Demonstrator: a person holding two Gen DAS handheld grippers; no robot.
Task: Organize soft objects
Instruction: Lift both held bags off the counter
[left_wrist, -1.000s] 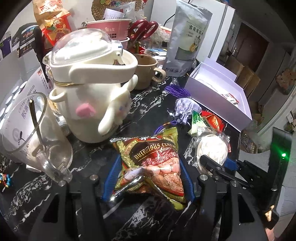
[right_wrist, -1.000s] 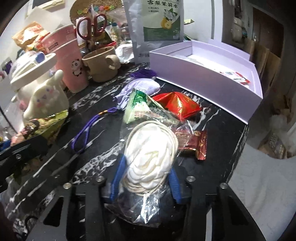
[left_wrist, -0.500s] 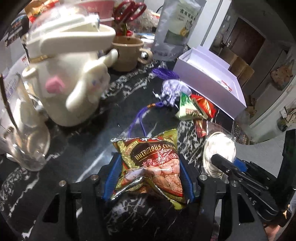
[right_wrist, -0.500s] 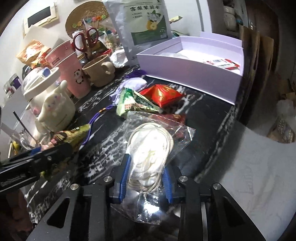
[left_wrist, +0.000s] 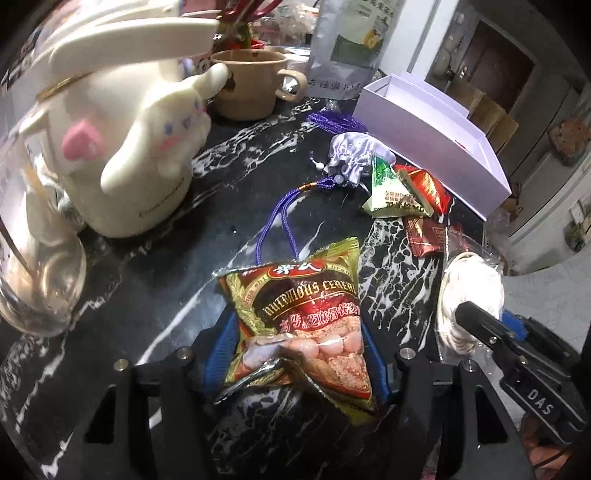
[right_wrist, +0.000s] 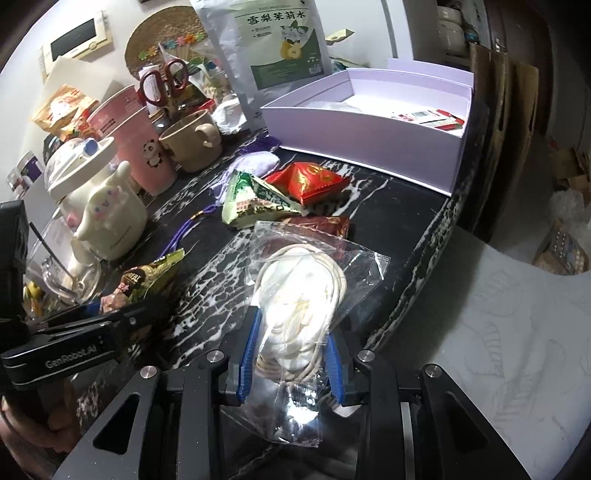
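The black marbled counter (left_wrist: 155, 302) filled both views, crowded along its far side. At one o'clock in the left view sat the open lilac box (left_wrist: 436, 122), its near wall facing the clutter; the right view showed the same box (right_wrist: 369, 136) at twelve to one o'clock. Behind it a tall silver pouch (right_wrist: 273, 48) stood upright. At ten o'clock in the left view loomed the cream rabbit kettle (left_wrist: 122, 147), with a tan mug (left_wrist: 251, 85) just behind it and a glass jug (left_wrist: 33, 258) at nine o'clock.

Down front, the left tongs (left_wrist: 295, 354) were clamped on the cereal packet (left_wrist: 306, 317), blue pads pressing both its sides, though the jaws had just eased a touch wider. The packet sat at six o'clock, its lower end crumpled between the pads. The right tongs (right_wrist: 291, 354) gripped the clear bag (right_wrist: 306, 295) with a white coiled bundle inside, pads tight on the bundle, at six o'clock in the right view; whether it touched the counter I could not tell.

Between tongs and box lay the small stuff: a red packet (right_wrist: 310, 181), a green packet (right_wrist: 255, 203) touching it, a lilac cloth pouch (left_wrist: 354, 158) beside those, a brown sweet (left_wrist: 424, 232), and a purple cord (left_wrist: 280, 218) trailing toward the cereal packet.
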